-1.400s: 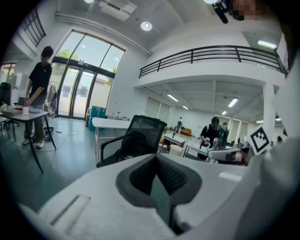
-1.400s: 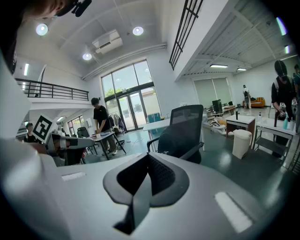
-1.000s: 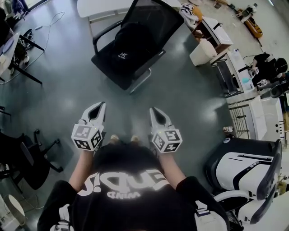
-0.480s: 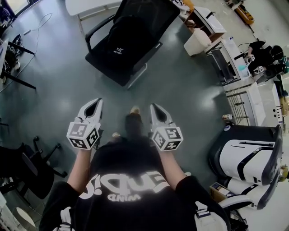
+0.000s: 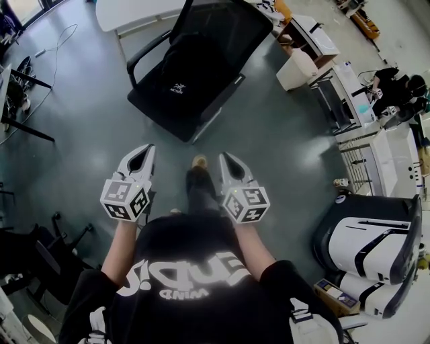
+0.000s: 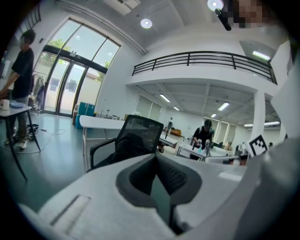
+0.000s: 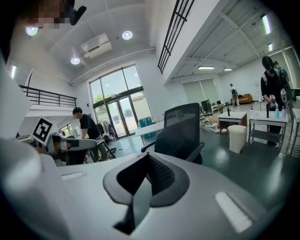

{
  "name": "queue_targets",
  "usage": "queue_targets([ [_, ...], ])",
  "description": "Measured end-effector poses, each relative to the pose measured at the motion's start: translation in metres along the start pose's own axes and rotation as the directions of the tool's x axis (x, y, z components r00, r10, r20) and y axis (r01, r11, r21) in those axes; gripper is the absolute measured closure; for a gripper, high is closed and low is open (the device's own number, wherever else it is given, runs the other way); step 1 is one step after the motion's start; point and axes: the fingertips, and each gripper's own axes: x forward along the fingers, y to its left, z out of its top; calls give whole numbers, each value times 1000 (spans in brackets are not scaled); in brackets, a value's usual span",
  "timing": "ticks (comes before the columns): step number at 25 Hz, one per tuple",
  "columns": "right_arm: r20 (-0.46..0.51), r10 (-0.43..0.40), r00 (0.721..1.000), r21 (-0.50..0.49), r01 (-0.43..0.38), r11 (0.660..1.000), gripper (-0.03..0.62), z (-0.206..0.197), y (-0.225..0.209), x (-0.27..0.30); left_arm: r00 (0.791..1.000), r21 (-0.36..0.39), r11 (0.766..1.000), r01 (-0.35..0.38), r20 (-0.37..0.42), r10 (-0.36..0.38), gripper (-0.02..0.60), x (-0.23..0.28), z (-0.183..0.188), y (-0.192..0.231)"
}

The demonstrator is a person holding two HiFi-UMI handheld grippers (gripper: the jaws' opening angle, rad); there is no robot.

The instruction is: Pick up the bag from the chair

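Closest to me is my black shirt. Its white print is upside down from the head view: the small line looks like "WIND", and I can't read the big letters for sure. Just ahead of it, each gripper carries a cube of black-and-white square markers.

My left gripper has its jaws pressed together with nothing between them. My right gripper is closed and empty too. My shoe shows on the grey floor between the two.

The black backpack lies well ahead of both sets of fingertips, roughly on the line between them. It sits on the seat of a black mesh-back office chair. It has a small white logo facing up, too small to read. In the left gripper view the backpack rises just beyond my closed tips. A white table stands past the chair.
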Motion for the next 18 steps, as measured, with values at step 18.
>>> queue_targets([
  [18, 0, 48, 999, -11, -48, 999, 592, 105, -84, 143, 998, 1, 998, -64, 5, 64, 580, 158, 85, 62],
])
